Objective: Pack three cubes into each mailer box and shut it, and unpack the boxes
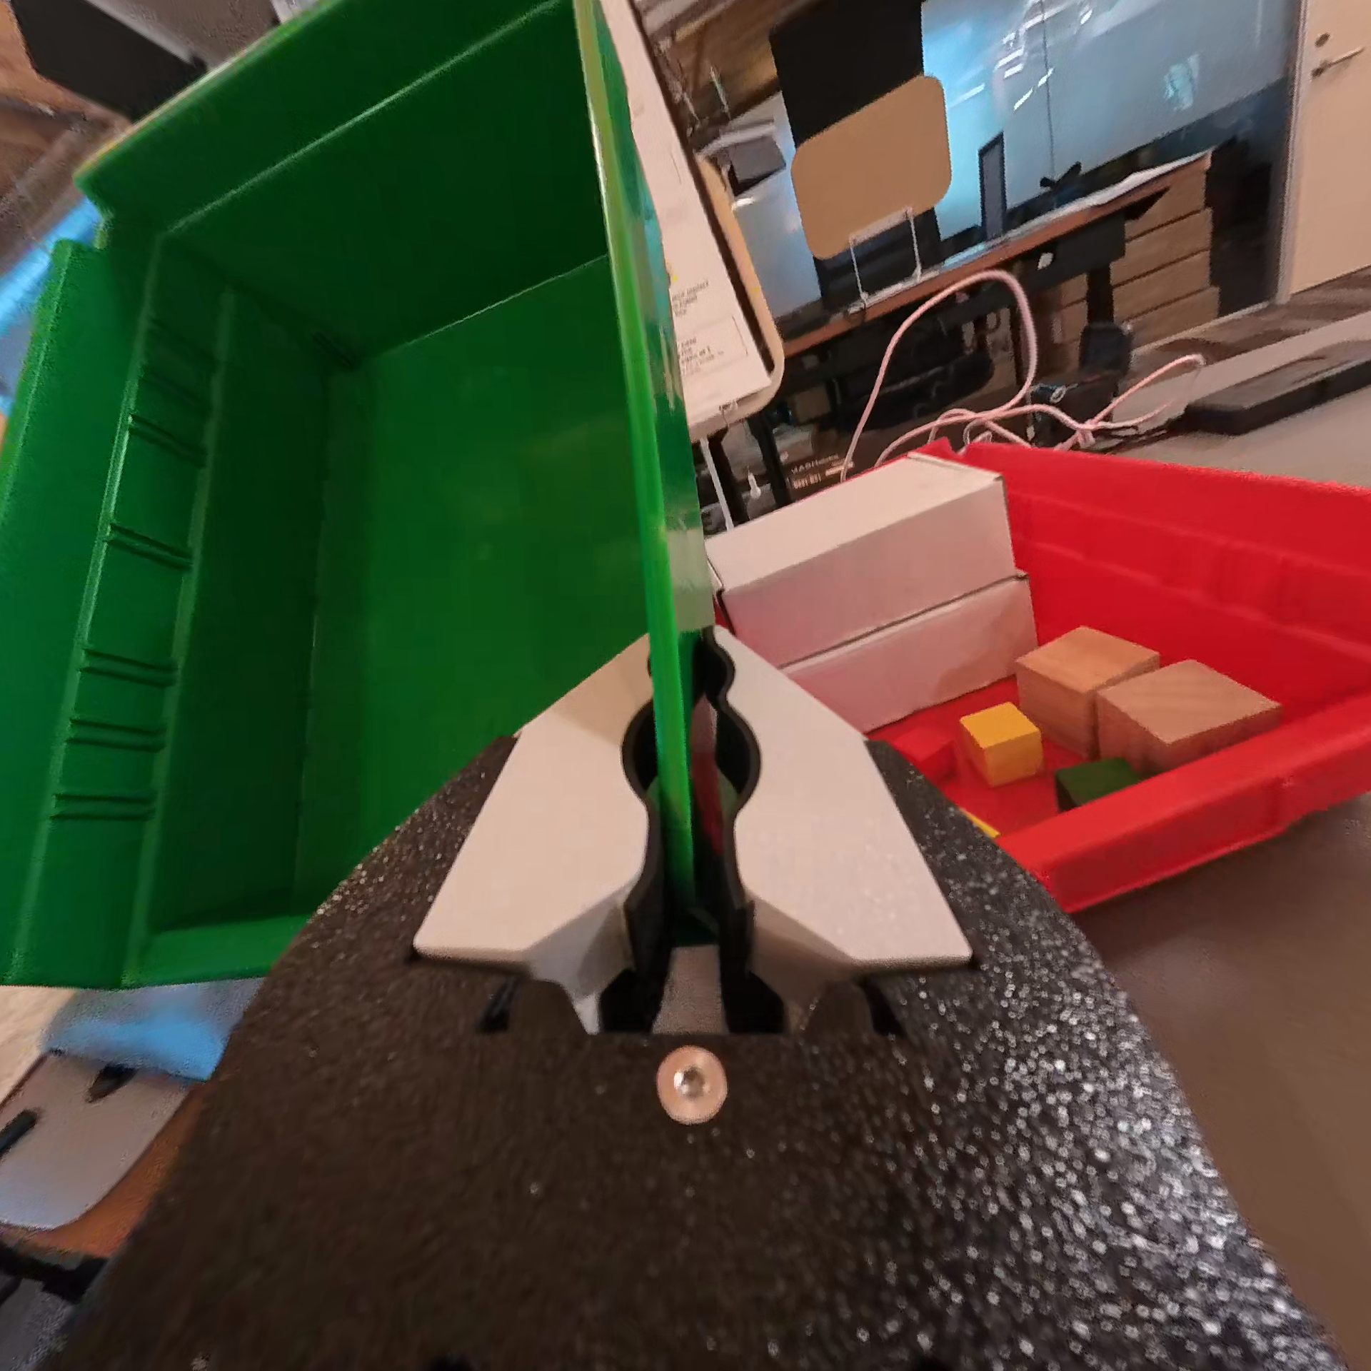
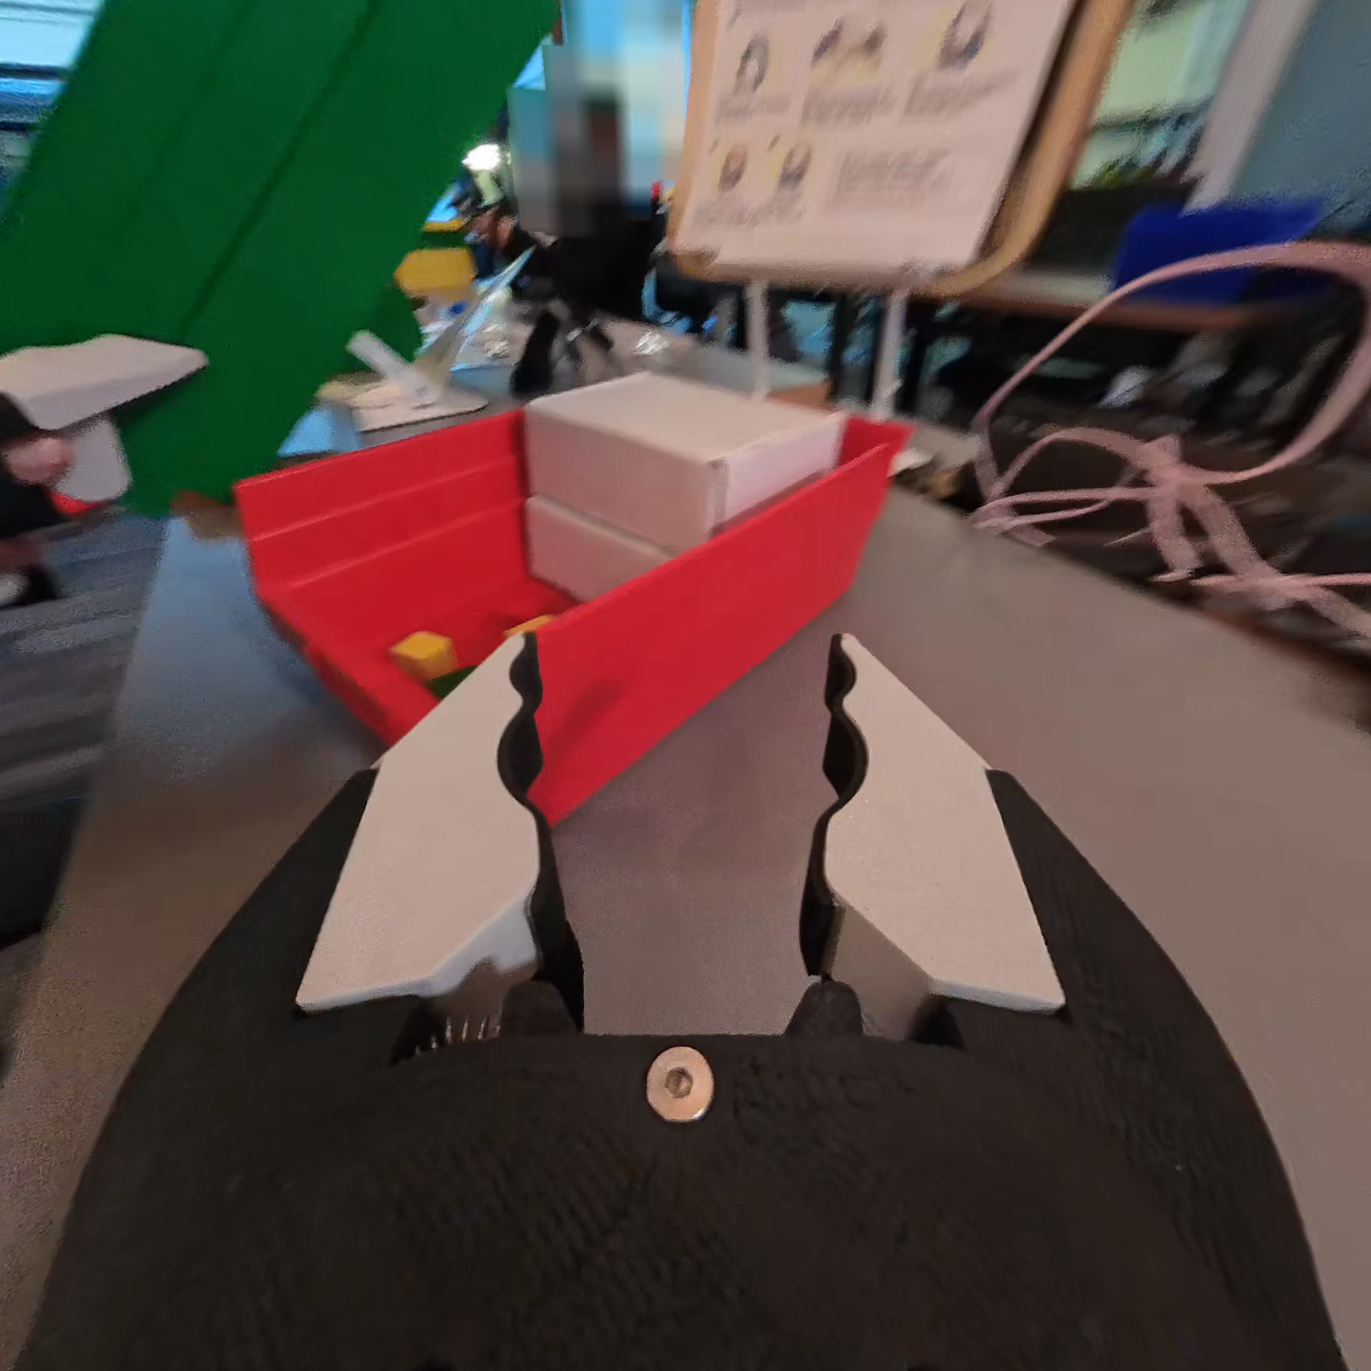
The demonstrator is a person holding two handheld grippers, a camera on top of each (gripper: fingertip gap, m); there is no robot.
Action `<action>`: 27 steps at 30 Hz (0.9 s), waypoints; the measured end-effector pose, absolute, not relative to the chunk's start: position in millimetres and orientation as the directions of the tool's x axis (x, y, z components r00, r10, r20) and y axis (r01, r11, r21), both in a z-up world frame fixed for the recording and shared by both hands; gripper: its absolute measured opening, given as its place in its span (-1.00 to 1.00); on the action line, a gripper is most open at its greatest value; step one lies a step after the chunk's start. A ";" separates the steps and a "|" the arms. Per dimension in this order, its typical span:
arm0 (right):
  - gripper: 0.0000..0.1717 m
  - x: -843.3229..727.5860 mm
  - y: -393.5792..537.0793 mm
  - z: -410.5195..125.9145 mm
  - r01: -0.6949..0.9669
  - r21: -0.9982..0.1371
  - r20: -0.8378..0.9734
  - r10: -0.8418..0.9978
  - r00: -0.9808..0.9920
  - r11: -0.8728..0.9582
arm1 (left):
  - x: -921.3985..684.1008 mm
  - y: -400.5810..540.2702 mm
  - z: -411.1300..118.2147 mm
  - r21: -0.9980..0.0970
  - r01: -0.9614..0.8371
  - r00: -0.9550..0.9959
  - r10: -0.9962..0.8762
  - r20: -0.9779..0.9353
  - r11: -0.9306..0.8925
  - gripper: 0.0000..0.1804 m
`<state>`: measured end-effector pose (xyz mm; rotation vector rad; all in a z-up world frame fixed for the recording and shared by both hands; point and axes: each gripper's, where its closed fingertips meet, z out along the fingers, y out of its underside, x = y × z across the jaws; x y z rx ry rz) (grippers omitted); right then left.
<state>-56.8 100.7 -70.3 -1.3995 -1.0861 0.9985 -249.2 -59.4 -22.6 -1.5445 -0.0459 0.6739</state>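
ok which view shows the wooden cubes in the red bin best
The left wrist view: two wooden cubes sit in plain sight on the floor of the red bin, beside small yellow and green cubes. In the right wrist view the bin's near wall and the right gripper hide them almost entirely.

The green bin (image 1: 415, 519) was smooth, glossy plastic; the red bin (image 1: 1187, 564) the same. The boxes (image 1: 875, 564) were matt white card. Two large cubes (image 1: 1179, 712) were bare wood. The fingers (image 2: 438, 838) were matt grey, on a rough black housing. The counter (image 2: 1039, 779) was smooth grey.
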 end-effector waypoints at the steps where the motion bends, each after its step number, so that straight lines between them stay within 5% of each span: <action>1: -0.11 -40.0 113.1 -64.5 0.070 -0.997 0.043 0.955 0.295 0.023 | -245.5 -59.8 -18.1 -0.918 -0.384 0.819 0.422 -0.389 -0.100 -0.96; 7: -0.12 105.3 193.4 -48.4 0.170 -0.910 0.388 0.638 0.665 0.377 | -187.5 -45.3 7.5 -0.895 -0.446 0.854 0.303 -0.422 0.011 -0.96; 11: -0.17 212.8 229.9 -45.4 0.321 -0.842 0.496 0.389 0.776 0.434 | -110.4 -17.8 17.7 -0.876 -0.472 0.881 0.097 -0.464 0.098 -0.96; 22: -0.26 392.0 260.2 -30.1 0.333 -0.857 0.378 0.041 0.925 0.393 | 109.6 58.3 -2.9 -0.922 -0.362 0.679 -0.638 -0.362 0.137 -0.96; 27: -0.28 398.5 263.3 -31.2 0.302 -0.869 0.343 0.036 0.939 0.393 | 166.2 109.8 -50.5 -0.879 -0.473 0.601 -0.710 -0.367 0.054 -0.96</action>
